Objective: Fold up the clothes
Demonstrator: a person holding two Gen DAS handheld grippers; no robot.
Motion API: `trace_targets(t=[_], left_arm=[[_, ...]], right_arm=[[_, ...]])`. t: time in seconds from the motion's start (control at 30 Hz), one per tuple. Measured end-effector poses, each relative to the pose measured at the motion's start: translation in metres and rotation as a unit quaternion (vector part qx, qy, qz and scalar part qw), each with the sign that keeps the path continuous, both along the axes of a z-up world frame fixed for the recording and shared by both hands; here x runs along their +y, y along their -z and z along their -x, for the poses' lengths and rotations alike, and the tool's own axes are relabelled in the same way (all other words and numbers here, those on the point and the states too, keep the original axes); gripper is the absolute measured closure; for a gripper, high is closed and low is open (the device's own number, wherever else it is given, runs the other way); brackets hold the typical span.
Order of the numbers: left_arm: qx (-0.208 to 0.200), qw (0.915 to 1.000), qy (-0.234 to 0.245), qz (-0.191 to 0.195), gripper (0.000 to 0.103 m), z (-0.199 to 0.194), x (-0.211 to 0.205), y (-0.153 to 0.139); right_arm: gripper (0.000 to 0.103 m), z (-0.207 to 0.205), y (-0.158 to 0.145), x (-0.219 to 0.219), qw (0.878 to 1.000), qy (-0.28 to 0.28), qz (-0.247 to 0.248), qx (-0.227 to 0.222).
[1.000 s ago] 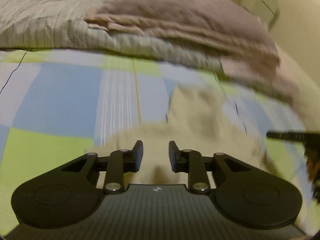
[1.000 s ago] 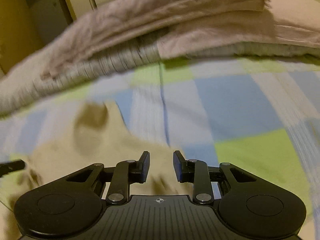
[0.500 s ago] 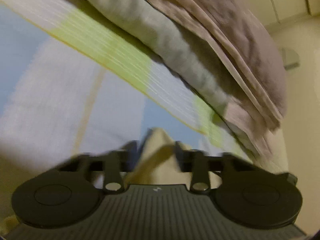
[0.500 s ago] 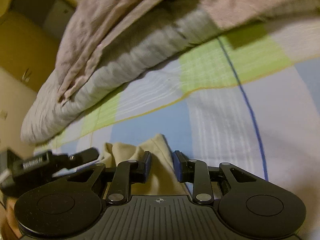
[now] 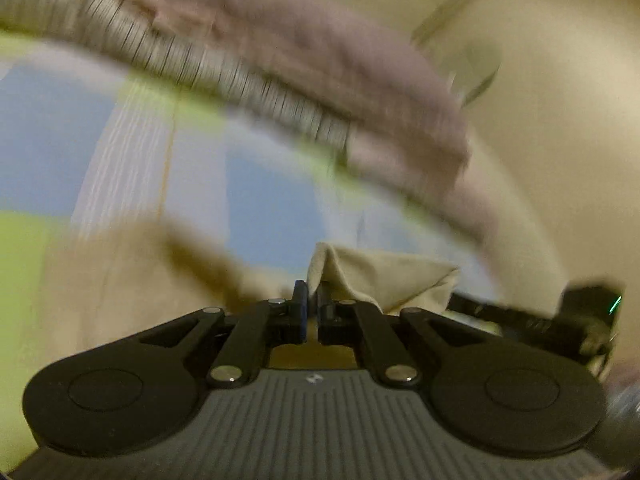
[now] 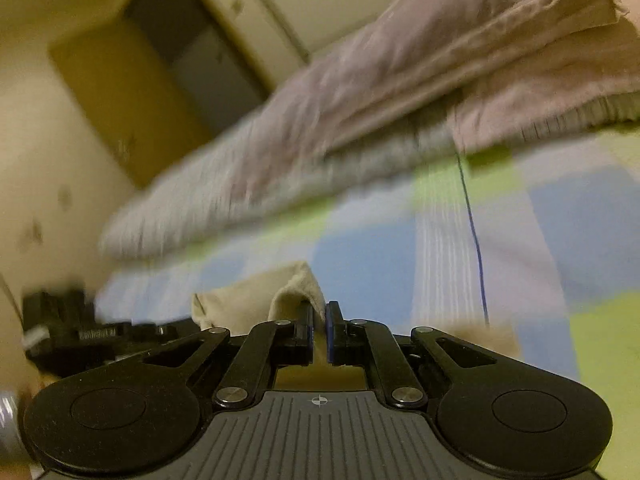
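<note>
A beige garment [image 5: 380,276] lies on a checked bedsheet [image 5: 272,196] of blue, green and white. My left gripper [image 5: 313,294] is shut on one corner of it, and a fold of cloth rises just past the fingertips. The rest of the garment spreads blurred to the lower left. In the right wrist view my right gripper [image 6: 319,314] is shut on another corner of the beige garment [image 6: 256,300]. Each gripper shows in the other's view: the right one [image 5: 560,320] at the right edge, the left one [image 6: 80,332] at the left edge.
A folded pinkish blanket [image 6: 420,64] on a striped grey quilt [image 5: 208,64] is piled along the far side of the bed. Cream walls and cupboard doors [image 6: 132,92] stand behind. The checked sheet [image 6: 500,248] runs on to the right.
Both grippers were open over the garment; each has since shut on a corner. Both have tilted up and lifted the cloth, and the views are blurred by motion.
</note>
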State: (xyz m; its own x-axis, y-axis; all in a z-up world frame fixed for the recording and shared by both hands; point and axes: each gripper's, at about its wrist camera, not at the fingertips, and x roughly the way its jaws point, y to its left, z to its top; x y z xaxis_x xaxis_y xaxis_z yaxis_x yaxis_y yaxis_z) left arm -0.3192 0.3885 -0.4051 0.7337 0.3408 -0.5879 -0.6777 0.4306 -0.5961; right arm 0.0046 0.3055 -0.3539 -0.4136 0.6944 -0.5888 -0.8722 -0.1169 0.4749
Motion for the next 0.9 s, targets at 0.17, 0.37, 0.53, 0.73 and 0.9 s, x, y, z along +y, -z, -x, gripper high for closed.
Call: trace_targets(t=[0.17, 0.37, 0.53, 0.73, 0.9], left_arm=[[0.063, 0.9969, -0.041, 0.025, 0.095, 0.024, -0.051, 0.002], [0.051, 0.9951, -0.039, -0.074, 0.091, -0.004, -0.030, -0.038], [0.142, 0.9837, 0.038, -0.104, 0.091, -0.055, -0.036, -0.001], [0.176, 0.9748, 0.025, -0.135, 0.090, -0.047, -0.070, 0.016], [0.180, 0.9716, 0.033, -0.150, 0.088, -0.035, -0.096, 0.003]], right_arm=[[0.087, 0.021, 0.019, -0.049, 0.987, 0.005, 0.119, -0.105], [0.086, 0.026, -0.007, -0.056, 0.991, 0.047, 0.050, -0.115], [0.086, 0.041, 0.003, -0.057, 0.989, 0.029, 0.032, -0.140], [0.086, 0.060, 0.016, -0.059, 0.985, 0.007, 0.011, -0.169], [0.086, 0.075, 0.027, -0.061, 0.981, -0.012, -0.007, -0.194]])
